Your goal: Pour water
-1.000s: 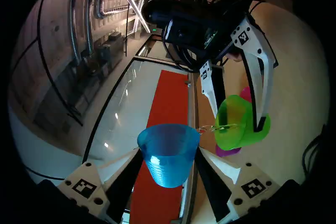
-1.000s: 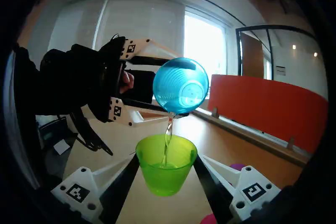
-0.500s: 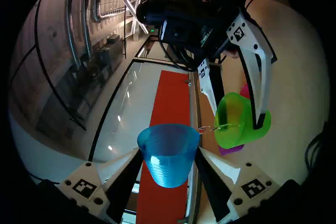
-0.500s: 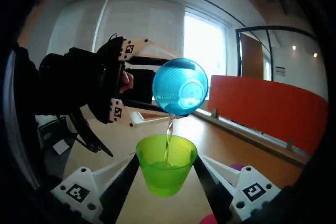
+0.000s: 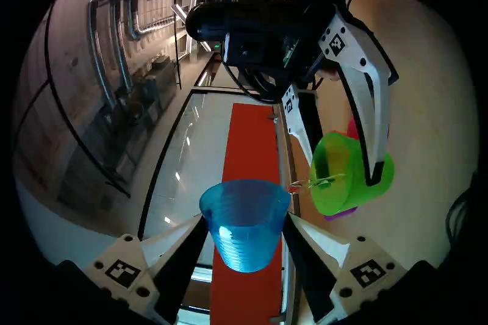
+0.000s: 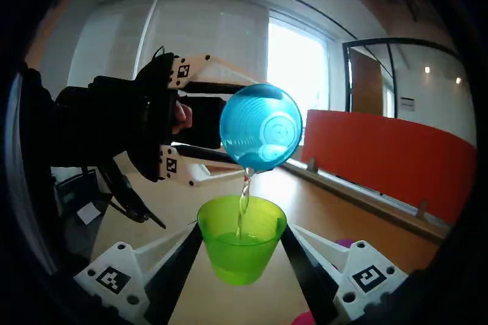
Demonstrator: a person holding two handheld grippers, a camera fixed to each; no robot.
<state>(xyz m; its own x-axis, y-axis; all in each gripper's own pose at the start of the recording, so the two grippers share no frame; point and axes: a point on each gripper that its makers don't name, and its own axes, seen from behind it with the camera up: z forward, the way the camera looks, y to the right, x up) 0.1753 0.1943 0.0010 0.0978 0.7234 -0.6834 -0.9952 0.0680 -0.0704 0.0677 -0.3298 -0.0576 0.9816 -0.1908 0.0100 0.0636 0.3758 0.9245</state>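
Observation:
In the left gripper view, my left gripper (image 5: 244,222) is shut on a translucent blue cup (image 5: 245,230), tipped over on its side. A thin stream of water (image 5: 304,186) runs from its rim into a green cup (image 5: 341,174). My right gripper (image 5: 339,163) holds that cup farther off. In the right gripper view, my right gripper (image 6: 241,235) is shut on the green cup (image 6: 241,250), upright and partly filled. Directly above it is the tilted blue cup (image 6: 261,127), its bottom facing me. The water stream (image 6: 243,206) falls into the green cup. A hand (image 6: 182,116) holds the left gripper.
A wooden table (image 6: 317,203) lies under both cups, with an orange partition (image 6: 390,154) along its far side. A magenta object (image 6: 345,242) sits on the table at the right. Black cables (image 6: 131,203) and a small white item (image 6: 90,213) lie at the left.
The blue cup has tipped slightly further and the stream keeps running. The water in the green cup stands a little higher. The green cup has hardly moved.

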